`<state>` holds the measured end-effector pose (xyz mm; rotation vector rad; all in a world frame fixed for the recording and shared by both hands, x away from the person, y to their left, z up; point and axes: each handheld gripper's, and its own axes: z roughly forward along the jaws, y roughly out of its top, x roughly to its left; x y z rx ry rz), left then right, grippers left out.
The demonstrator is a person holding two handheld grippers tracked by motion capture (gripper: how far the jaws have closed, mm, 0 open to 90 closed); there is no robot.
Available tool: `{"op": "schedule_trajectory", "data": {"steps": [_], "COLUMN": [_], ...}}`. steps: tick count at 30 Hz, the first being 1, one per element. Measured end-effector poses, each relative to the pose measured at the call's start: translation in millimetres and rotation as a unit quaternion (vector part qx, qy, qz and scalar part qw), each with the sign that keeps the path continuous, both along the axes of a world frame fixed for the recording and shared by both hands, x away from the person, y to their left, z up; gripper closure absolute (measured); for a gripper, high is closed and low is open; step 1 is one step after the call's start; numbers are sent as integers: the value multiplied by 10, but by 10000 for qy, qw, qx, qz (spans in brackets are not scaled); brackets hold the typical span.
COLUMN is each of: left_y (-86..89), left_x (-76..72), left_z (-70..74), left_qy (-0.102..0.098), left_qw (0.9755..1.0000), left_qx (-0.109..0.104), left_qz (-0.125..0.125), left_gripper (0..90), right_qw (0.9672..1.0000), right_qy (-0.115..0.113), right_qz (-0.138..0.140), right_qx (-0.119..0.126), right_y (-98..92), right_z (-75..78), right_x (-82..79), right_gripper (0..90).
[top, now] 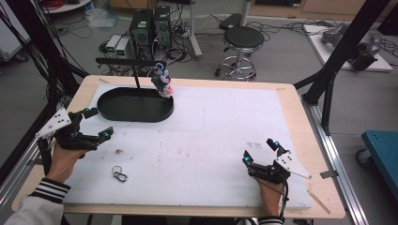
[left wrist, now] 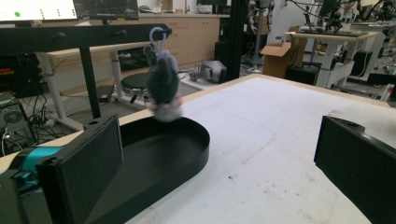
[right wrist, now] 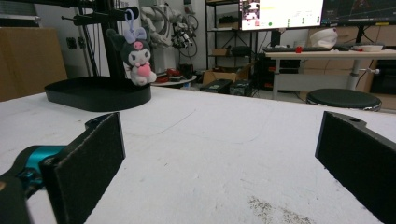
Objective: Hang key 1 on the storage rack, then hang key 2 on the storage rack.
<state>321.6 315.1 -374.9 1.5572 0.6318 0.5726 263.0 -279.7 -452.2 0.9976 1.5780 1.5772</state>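
Note:
A small plush toy (top: 162, 83) with dark ears and a pink heart hangs by a purple loop from the end of a black bar (top: 126, 61) over the right end of an oval black tray (top: 115, 115). In the left gripper view the plush toy (left wrist: 163, 88) hangs above the tray (left wrist: 187, 158); in the right gripper view the plush toy (right wrist: 137, 58) faces me. My left gripper (top: 97, 124) stands open just left of the tray. My right gripper (top: 259, 151) stands open at the front right, empty. A metal carabiner (top: 119, 174) lies on the white mat.
The white mat (top: 202, 140) covers most of the wooden table (top: 300, 117). The bar's upright post (top: 136, 77) rises from the tray's far side. Behind the table stand a black stool (top: 241, 44) and computer boxes (top: 150, 28). Black frame struts (top: 347, 42) slant at the right.

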Motion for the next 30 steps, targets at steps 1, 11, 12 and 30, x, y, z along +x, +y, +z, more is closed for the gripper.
{"op": "schedule_trajectory", "data": {"steps": [1,11,12,30], "left_y": [4,20,22,49], "left_x": [2,-2,0,-104], "left_z": [-2,1,0,68], "left_qy": [-4,-16,-7,130], "left_qw": [10000,10000,10000,9980], "left_qx": [14,63,71,572], "left_qz": [19,12,18,-242], "left_gripper": [17,17,17,17], "right_qw": [10000,10000,10000,10000], "right_qy": [-7,-15,-9,15], "right_qz": [6,24,30,62], "right_qx": [-27,-89,-70,-23], "right_y": [1,10,9,5], "right_z": [0,-1,-1,-2], "right_x": [-1,-5,-4,-6], "right_gripper": [7,7,6,7]}}
